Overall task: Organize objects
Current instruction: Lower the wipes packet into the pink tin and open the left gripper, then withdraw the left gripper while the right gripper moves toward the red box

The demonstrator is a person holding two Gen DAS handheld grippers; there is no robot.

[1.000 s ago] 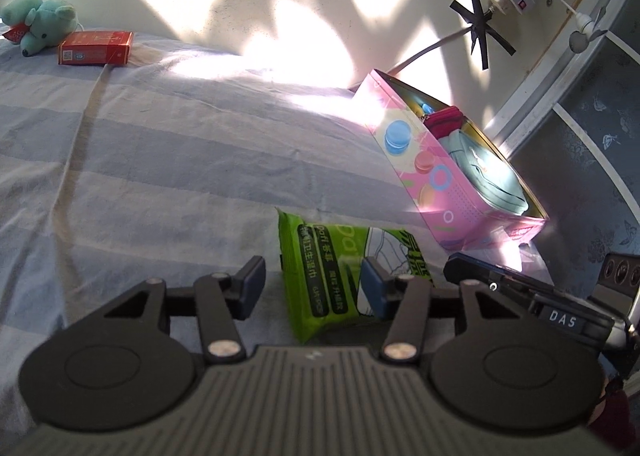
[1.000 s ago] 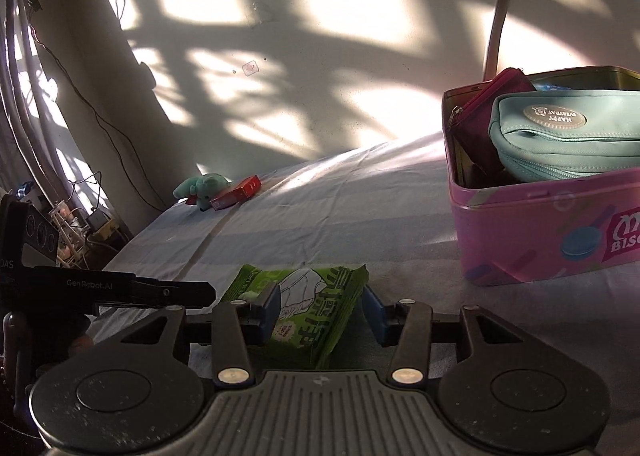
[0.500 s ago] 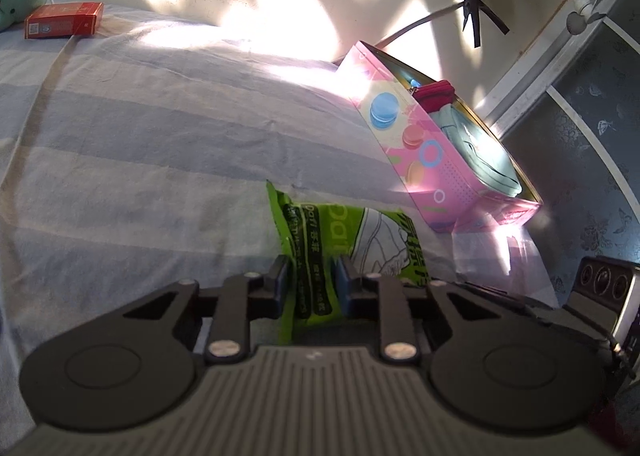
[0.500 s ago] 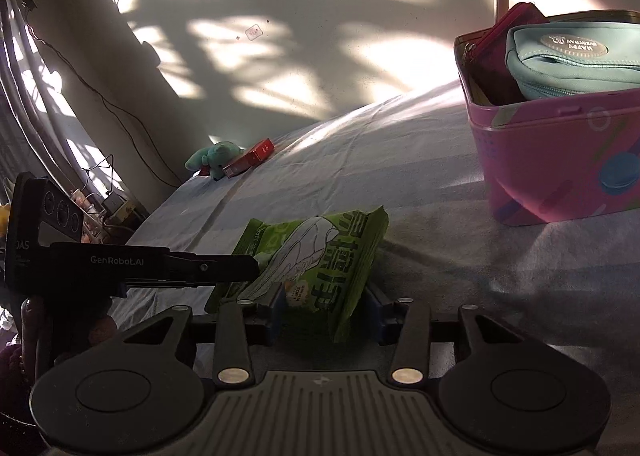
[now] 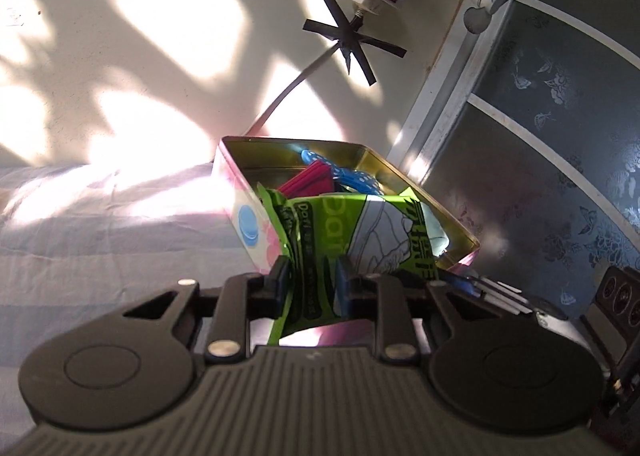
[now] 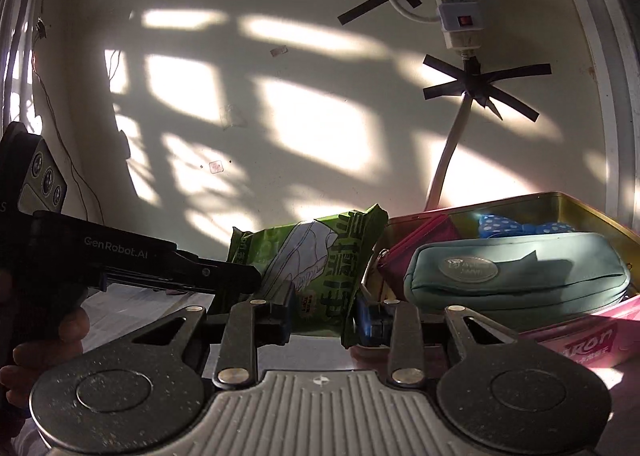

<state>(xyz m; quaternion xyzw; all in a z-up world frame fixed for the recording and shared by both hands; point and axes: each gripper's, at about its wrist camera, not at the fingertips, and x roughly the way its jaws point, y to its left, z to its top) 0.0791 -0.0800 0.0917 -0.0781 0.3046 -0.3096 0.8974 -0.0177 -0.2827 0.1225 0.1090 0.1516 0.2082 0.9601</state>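
- Green packet [image 5: 352,240]: printed with white line art, large Chinese characters and the partly readable letters "Dar"; it is held in the air at the near corner of the pink tin, tilted, with its upper part over the tin's opening.
- Left gripper [image 5: 310,280]: its jaws are clamped on the packet's near edge; the body is seen in the right wrist view bearing the words "GenRobot.AI", with a hand [image 6: 44,340] wrapped around its grip.
- Right gripper [image 6: 322,310]: its jaws are closing, and the pads are pressed on the packet's lower end.
- Pink tin [image 5: 250,216]: an open rectangular box with a gold interior and a blue disc printed on its side; the letters "KRON" can be read on the wall facing the right wrist camera.
- Teal pouch [image 6: 516,276]: laid inside the tin, with an oval badge whose writing is too small to read; a magenta wallet [image 6: 416,244] and a blue dotted item [image 6: 520,226] are set behind it.
- Striped bedsheet [image 5: 120,240]: the pale surface on which the tin stands, partly sunlit.
- Cream wall [image 6: 280,96]: behind the tin, crossed by window-shaped sun patches; a white power strip [image 6: 456,4] and a cable fixed by black tape [image 6: 480,86] are mounted above the tin.
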